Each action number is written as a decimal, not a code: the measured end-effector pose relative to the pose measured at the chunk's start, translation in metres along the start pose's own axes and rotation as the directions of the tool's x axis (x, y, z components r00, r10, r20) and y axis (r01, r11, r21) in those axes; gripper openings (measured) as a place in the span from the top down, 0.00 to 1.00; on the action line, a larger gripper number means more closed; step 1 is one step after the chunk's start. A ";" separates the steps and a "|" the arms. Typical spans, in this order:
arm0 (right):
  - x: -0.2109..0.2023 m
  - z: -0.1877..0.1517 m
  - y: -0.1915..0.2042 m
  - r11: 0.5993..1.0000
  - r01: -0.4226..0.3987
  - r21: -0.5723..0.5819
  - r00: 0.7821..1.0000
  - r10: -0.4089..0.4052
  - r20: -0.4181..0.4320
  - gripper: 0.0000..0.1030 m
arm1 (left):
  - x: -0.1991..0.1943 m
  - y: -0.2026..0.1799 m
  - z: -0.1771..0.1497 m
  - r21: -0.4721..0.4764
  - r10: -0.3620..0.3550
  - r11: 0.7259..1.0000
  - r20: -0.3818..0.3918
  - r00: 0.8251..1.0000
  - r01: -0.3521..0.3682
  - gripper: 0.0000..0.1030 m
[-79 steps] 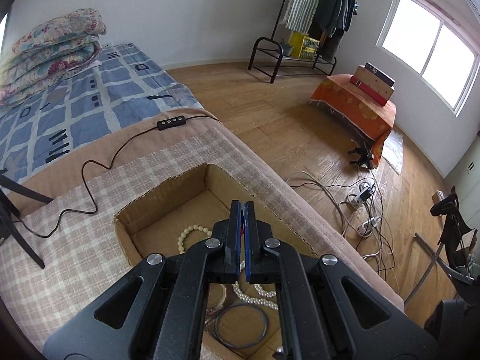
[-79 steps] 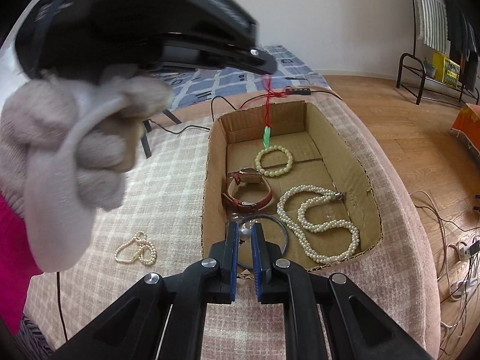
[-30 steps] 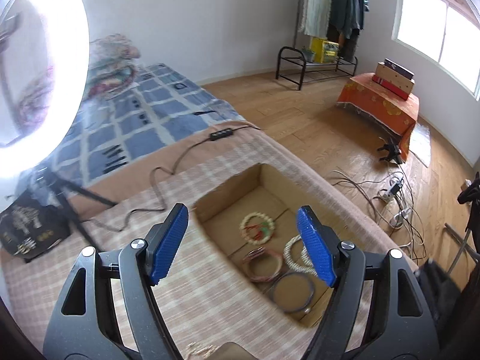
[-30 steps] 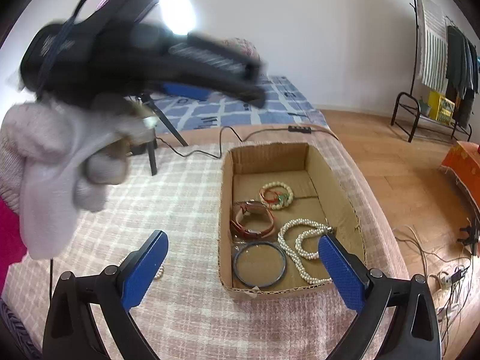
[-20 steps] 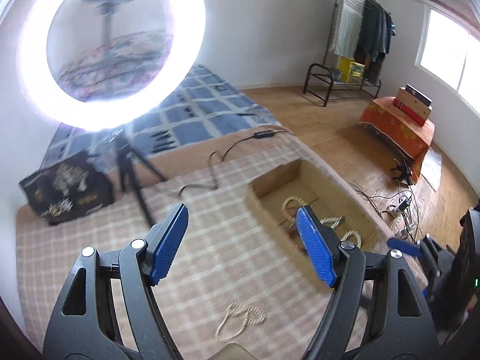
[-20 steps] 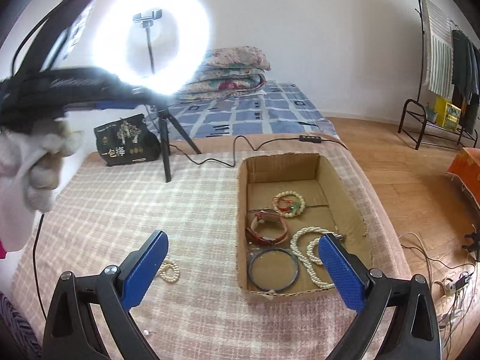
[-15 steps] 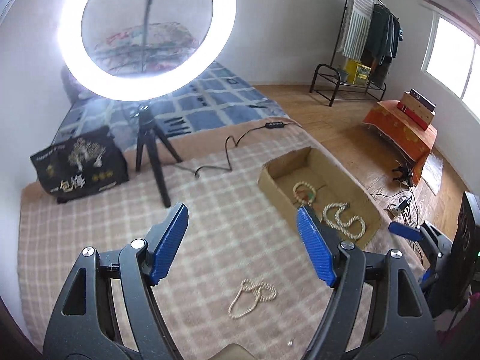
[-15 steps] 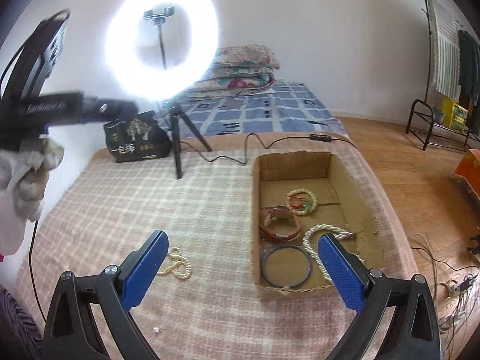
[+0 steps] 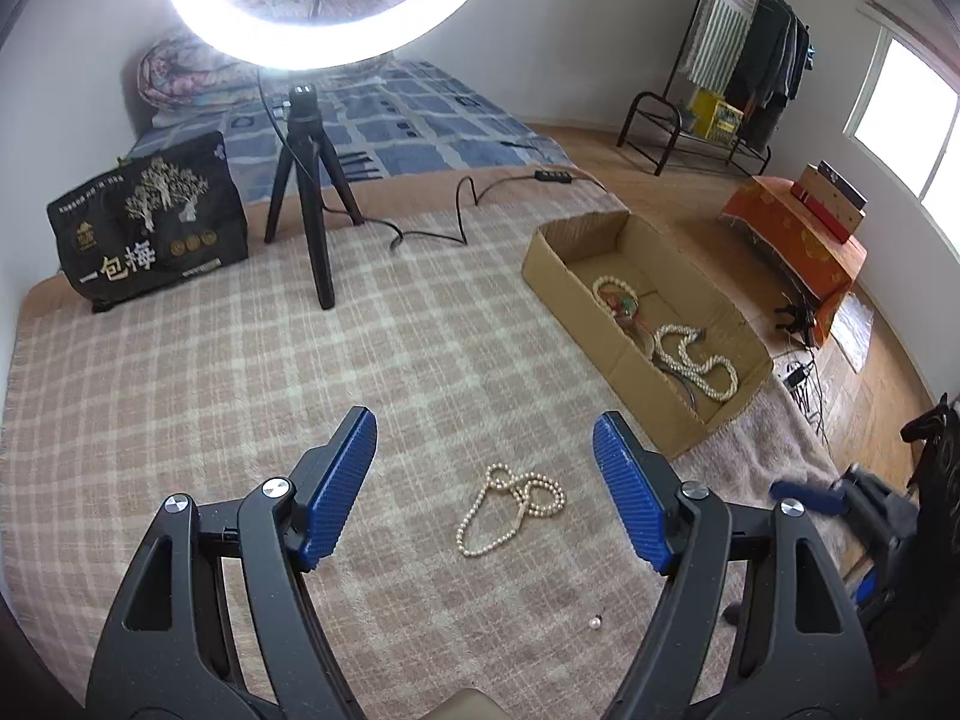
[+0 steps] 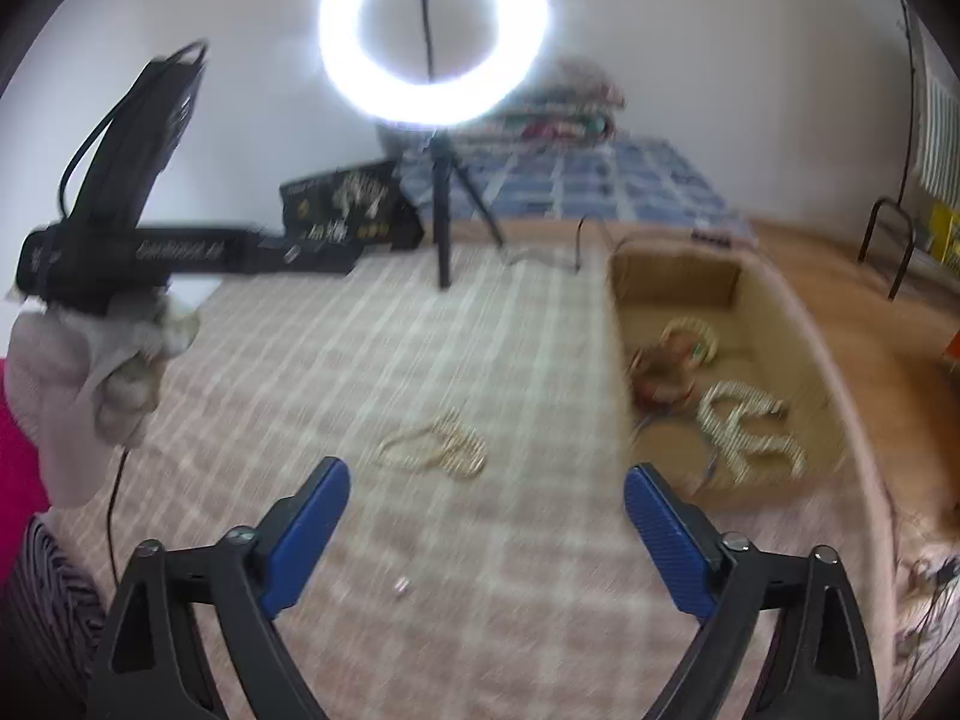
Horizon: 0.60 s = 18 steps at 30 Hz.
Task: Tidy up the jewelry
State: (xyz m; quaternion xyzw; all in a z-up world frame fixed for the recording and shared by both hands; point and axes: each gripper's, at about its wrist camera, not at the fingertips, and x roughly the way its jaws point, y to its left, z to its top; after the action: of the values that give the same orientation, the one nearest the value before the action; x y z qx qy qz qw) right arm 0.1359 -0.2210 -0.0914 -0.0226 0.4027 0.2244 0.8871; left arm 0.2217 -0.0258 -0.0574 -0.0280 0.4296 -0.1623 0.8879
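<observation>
A loose pearl necklace [image 9: 510, 507] lies coiled on the checked blanket [image 9: 240, 390], just ahead of my open left gripper [image 9: 485, 441], which holds nothing. The same necklace [image 10: 435, 450] shows blurred ahead of my right gripper [image 10: 487, 492]; its jaws are closing with nothing between them. A cardboard box [image 9: 576, 294] to the right holds a bead bracelet [image 9: 618, 294], a long pearl strand [image 9: 696, 360] and other pieces. One small bead [image 9: 594, 623] rests on the blanket near me. A gloved hand [image 10: 84, 378] carries the left gripper at the left of the right wrist view.
A lit ring light on a black tripod [image 9: 312, 180] stands at the back of the blanket, with a black printed bag [image 9: 150, 222] to its left and a cable [image 9: 456, 222] trailing behind. Beyond lie a bed, a clothes rack and floor cables.
Both views swung left, away from the box, and lower toward the blanket. The loose necklace now sits between each gripper's fingers in view. The right jaws have narrowed a little.
</observation>
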 end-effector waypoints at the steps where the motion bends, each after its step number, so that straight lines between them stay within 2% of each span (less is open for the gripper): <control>1: 0.005 -0.009 0.006 1.000 -0.017 0.009 0.999 0.017 -0.028 0.14 | 0.004 0.000 -0.002 -0.002 -0.009 1.000 -0.011 1.000 0.009 0.25; 8: 0.026 -0.049 0.033 0.996 -0.063 0.058 0.990 0.070 -0.123 0.28 | 0.037 0.002 -0.020 -0.015 -0.072 0.997 -0.115 0.991 0.071 0.25; 12: 0.038 -0.060 0.032 0.987 -0.085 0.137 0.984 0.105 -0.143 0.44 | 0.054 0.002 -0.028 -0.023 -0.096 0.995 -0.160 0.982 0.094 0.25; 18: 0.053 -0.074 0.030 0.979 -0.064 0.192 0.981 0.097 -0.168 0.53 | 0.069 0.006 -0.033 -0.037 -0.106 0.994 -0.196 0.975 0.101 0.25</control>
State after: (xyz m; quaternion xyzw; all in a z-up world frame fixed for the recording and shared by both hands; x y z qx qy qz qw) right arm 0.1017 -0.1903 -0.1757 0.0567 0.4995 0.2187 0.8363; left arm 0.2375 -0.0390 -0.1317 -0.0458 0.5159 -0.2047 0.8306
